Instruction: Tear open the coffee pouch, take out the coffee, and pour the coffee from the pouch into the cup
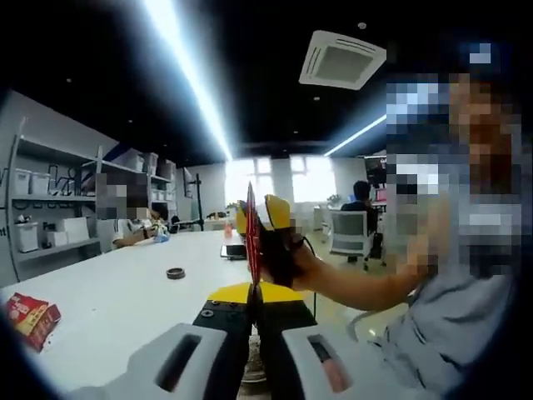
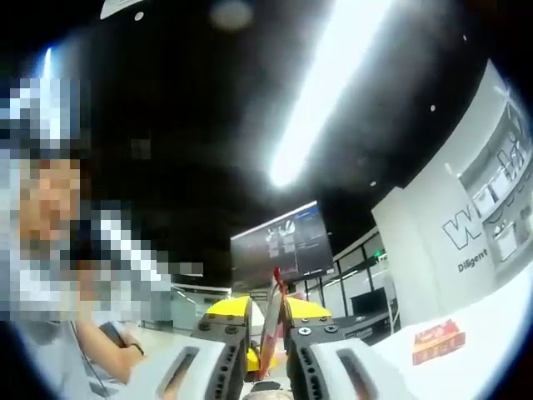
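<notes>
Plainly, the red coffee pouch (image 1: 251, 237) stood edge-on and upright between the two claws, its long axis running straight up from the left claw (image 1: 254, 312), whose jaws were clenched on its lower end. In the left gripper view the right claw (image 1: 275, 242) came in from the far side and pinched the pouch higher up, a hand (image 1: 310, 265) behind it. In the right gripper view the right claw (image 2: 268, 342) was likewise clamped on the thin red strip of the pouch (image 2: 271, 321), with the left claw's yellow-tipped jaws beyond it — so both claws held the same pouch, one low, one high, facing each other. The tear would turn on that: the pouch's top edge lay nearer the right claw, which looked best placed to pull across while the left held firm. Whether the top was already torn I could not tell — the pouch showed only as a sliver. Another red packet (image 1: 32, 317) lay apart on the white surface (image 1: 125, 300), near a small dark ring (image 1: 176, 272)
</notes>
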